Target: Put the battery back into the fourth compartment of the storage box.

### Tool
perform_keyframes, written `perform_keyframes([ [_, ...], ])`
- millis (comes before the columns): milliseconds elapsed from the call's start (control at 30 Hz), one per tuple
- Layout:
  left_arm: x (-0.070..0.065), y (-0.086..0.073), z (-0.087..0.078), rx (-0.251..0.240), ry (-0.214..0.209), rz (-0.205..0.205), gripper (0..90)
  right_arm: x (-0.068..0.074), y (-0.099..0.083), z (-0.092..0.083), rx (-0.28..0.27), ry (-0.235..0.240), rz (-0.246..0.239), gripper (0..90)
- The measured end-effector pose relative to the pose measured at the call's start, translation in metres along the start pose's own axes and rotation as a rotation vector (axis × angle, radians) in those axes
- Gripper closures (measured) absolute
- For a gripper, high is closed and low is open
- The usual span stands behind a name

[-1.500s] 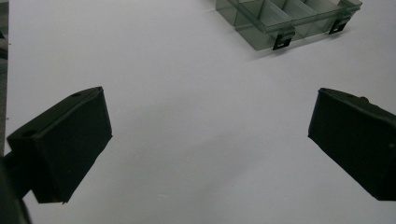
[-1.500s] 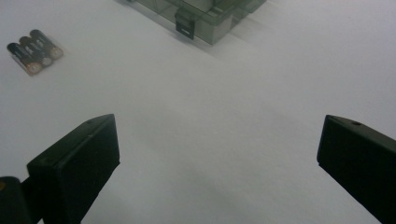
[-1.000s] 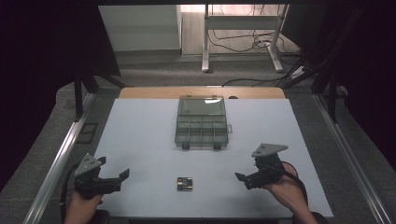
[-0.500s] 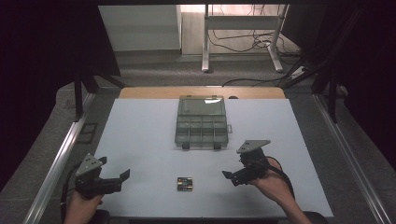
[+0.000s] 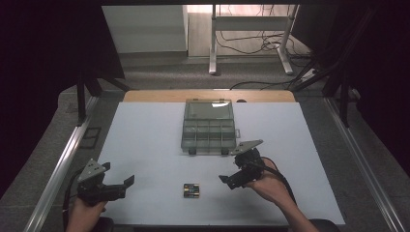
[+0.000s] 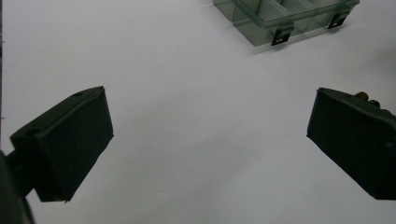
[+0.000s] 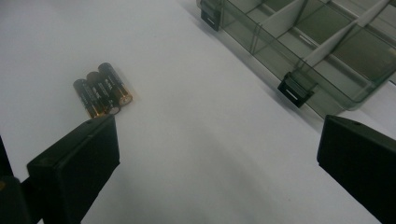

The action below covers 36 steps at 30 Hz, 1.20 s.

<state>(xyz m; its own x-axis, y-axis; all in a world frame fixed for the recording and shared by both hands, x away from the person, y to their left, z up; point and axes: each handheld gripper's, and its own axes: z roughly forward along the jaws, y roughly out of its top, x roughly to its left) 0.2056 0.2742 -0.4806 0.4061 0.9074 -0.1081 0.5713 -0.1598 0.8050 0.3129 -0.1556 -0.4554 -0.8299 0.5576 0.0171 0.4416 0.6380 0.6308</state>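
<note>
Approach step, nothing picked up yet. Nearest, at near left of the white table (image 5: 145, 145): left gripper (image 5: 126, 182), jaws wide apart and empty, low over bare table surface, pointing right toward the middle. In left gripper view, left gripper (image 6: 205, 135) frames blank white surface, with a corner of the clear smoky plastic compartment box (image 6: 285, 16) at far right.

Near centre: small cluster of three black cylindrical batteries with copper-coloured ends (image 5: 191, 190), lying flat, side by side and touching, on the table near its near edge. Between the two grippers, closer to the right one.

Right of that: right gripper (image 5: 226, 181), held by a hand (image 5: 270, 183), jaws spread wide, nothing between them, tips aimed left and down toward the batteries but clearly short of them. In right gripper view, right gripper (image 7: 215, 154) has the batteries (image 7: 102, 95) just beyond and outside its left jaw, not centred in the gap; box (image 7: 317, 51) lies past the right jaw, latches (image 7: 295, 89) facing this way.

Farther, centre of table: box (image 5: 209, 128), lid open and flat behind, divided compartments apparently empty, well apart from the batteries.

Likely job: batteries into the box. Next move calls for swinging the right gripper left to centre one battery between the jaws, lining jaws across its length, dropping to table level, then closing. Tight packing makes single-cell pick fiddly; risk of nudging neighbours.
</note>
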Motion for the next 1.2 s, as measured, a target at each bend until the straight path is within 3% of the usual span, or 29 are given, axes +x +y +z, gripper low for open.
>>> perform_keyframes([
  [600,0.001,0.000,0.000,-0.004,-0.006,-0.010,1.0,0.015,0.029,0.029,0.073,0.054,-0.021,0.0],
  [700,0.001,0.000,0.000,-0.003,-0.008,-0.011,1.1,0.020,0.034,0.034,0.090,0.053,-0.044,2.3],
  [933,0.002,0.000,0.000,-0.003,-0.010,-0.011,1.3,0.034,0.043,0.048,0.125,0.075,-0.095,13.9],
  [1200,0.002,0.000,0.000,-0.001,-0.012,-0.007,1.6,0.042,0.052,0.067,0.189,0.146,-0.139,31.1],
])
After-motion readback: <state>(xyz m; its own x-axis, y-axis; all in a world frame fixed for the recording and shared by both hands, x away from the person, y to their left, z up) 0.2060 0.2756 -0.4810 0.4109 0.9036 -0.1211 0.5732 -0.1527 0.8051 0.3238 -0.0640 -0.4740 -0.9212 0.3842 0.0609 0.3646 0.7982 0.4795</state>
